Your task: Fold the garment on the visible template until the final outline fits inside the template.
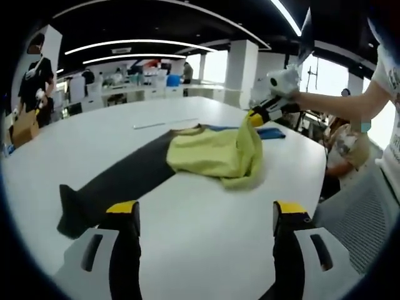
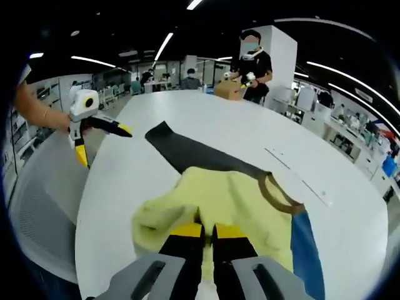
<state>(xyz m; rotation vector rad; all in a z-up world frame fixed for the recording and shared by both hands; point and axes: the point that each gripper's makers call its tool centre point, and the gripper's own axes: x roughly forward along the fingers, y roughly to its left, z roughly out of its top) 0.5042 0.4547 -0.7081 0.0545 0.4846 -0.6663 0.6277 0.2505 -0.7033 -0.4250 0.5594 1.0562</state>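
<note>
A yellow garment (image 1: 215,153) with a brown collar and blue sleeve lies bunched on a dark template (image 1: 119,181) spread over the white table. My right gripper (image 1: 253,117) is shut on the garment's edge and lifts it into a peak. In the right gripper view the jaws (image 2: 208,234) are pinched together on the yellow garment (image 2: 231,206), and the dark template (image 2: 187,153) stretches away beyond it. My left gripper (image 1: 206,212) is open above bare table, short of the cloth; it also hangs open off the table's left edge (image 2: 100,140).
The white table (image 1: 206,250) is large and round-edged. A thin pale strip (image 1: 162,124) lies on it past the garment. A person holding a brown box (image 2: 250,62) stands at the far side. Desks and other people fill the background.
</note>
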